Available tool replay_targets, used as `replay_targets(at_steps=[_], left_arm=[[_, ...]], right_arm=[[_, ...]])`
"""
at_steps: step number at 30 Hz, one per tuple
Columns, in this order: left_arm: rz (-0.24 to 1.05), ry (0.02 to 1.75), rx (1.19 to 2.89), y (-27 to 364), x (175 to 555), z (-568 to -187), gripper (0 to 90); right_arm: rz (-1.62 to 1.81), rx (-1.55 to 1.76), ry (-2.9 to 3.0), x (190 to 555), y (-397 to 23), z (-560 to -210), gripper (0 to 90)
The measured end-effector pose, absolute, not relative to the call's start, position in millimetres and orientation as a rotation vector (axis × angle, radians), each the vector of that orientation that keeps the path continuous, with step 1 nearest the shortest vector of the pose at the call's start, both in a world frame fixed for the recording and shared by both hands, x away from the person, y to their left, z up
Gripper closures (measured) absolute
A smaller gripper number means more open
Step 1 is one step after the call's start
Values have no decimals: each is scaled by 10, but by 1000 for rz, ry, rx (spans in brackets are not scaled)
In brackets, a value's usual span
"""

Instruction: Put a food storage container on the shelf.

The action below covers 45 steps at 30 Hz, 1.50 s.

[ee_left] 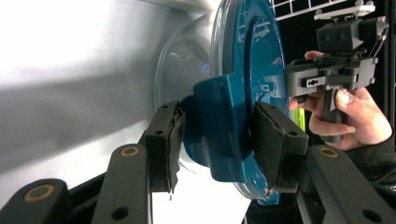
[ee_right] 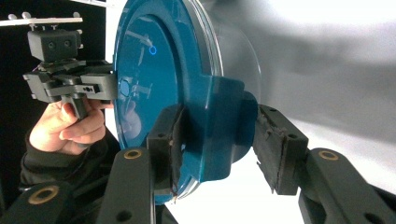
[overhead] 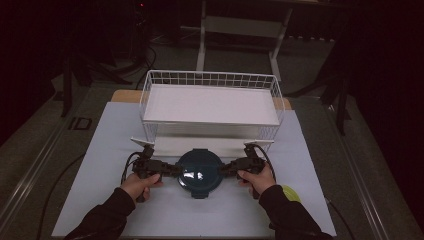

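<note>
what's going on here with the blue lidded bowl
A person holds a gripper in each hand at either side of a clear bowl with a teal lid, set on the white table before a white wire rack. The left gripper has its jaws pressed on one lid tab. The right gripper straddles the opposite tab, one jaw touching, the other apart.

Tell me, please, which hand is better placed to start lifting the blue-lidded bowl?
Left, probably: the left gripper has its jaws pressed on both sides of the lid tab, while one pad of the right gripper seems just clear.
</note>
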<state>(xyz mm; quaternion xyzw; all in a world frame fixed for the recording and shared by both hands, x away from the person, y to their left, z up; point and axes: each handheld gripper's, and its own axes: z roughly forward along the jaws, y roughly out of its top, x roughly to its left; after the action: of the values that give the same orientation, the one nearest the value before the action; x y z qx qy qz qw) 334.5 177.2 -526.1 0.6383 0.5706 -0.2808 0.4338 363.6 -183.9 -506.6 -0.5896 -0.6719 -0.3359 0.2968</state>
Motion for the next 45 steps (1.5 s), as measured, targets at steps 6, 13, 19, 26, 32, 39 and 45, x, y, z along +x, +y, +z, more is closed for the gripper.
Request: replay_targets(at_steps=[6,13,19,26,32,39,45], left_arm=[[-706,1421,1581,1782,3341,-5273,531],[-692,1421,1584,1779,3301,-5239,541],[-671,1425,1597,1756,3258,-5170,557],[-675,1421,1603,1749,3199,-5139,561],[-654,1399,1609,1743,3156,-5032,562],[-622,1367,1622,1724,3094,-4831,563],[-599,1339,1635,1714,3063,-4667,562]], right_arm=[[-879,-1568,-1809,3640,-1827,-5043,532],[-901,-1551,-1852,3609,-1817,-5014,539],[-905,-1536,-1874,3556,-1827,-4970,549],[-933,-1538,-1918,3501,-1816,-4896,549],[-961,-1526,-1948,3462,-1820,-4783,549],[-1006,-1510,-1980,3411,-1841,-4591,549],[-1042,-1493,-1992,3379,-1859,-4437,548]])
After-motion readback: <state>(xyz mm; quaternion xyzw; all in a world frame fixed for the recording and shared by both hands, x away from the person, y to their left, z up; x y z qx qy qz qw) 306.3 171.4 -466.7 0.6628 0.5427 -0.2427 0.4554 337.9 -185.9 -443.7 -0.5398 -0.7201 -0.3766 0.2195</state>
